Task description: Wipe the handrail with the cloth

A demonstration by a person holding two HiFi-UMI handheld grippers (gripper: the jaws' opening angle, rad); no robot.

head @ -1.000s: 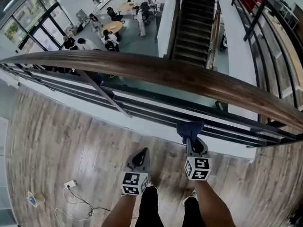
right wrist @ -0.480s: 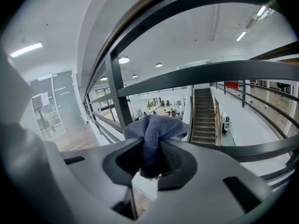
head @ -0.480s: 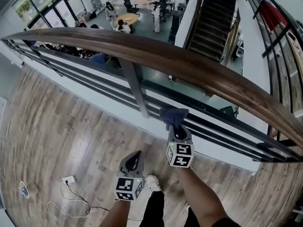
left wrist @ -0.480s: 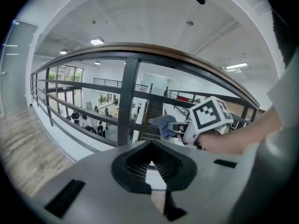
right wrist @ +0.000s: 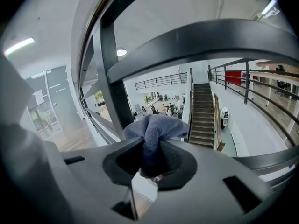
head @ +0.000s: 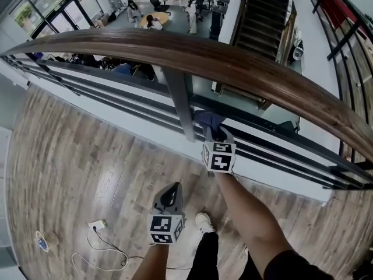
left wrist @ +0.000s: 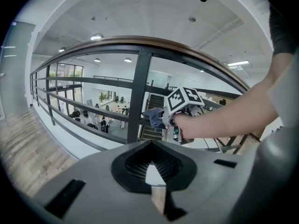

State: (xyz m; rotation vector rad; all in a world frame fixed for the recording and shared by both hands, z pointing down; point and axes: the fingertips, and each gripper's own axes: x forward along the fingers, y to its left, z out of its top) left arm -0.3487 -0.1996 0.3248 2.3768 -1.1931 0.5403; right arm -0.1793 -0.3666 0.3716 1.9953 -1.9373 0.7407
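A dark brown wooden handrail (head: 233, 60) curves across the head view above black metal rails and a black post (head: 179, 101). My right gripper (head: 214, 132) is shut on a bunched blue cloth (head: 208, 121), held just under the handrail beside the post. In the right gripper view the cloth (right wrist: 152, 133) bulges out between the jaws, with the post (right wrist: 113, 85) close on the left. My left gripper (head: 170, 196) hangs lower and nearer my body, over the wood floor, shut with nothing in it. The left gripper view shows the handrail (left wrist: 140, 42) and the right gripper's marker cube (left wrist: 184, 101).
Beyond the railing is a drop to a lower floor with a staircase (head: 256, 10), tables and people (head: 152, 20). A white power strip with cable (head: 98, 225) and a small object (head: 42, 242) lie on the wood floor (head: 70, 156) at left. My legs and a shoe (head: 204, 221) are below.
My right gripper with the cloth has risen and moved forward toward the handrail, closer to the post. The left gripper has stayed low. The view has shifted a little.
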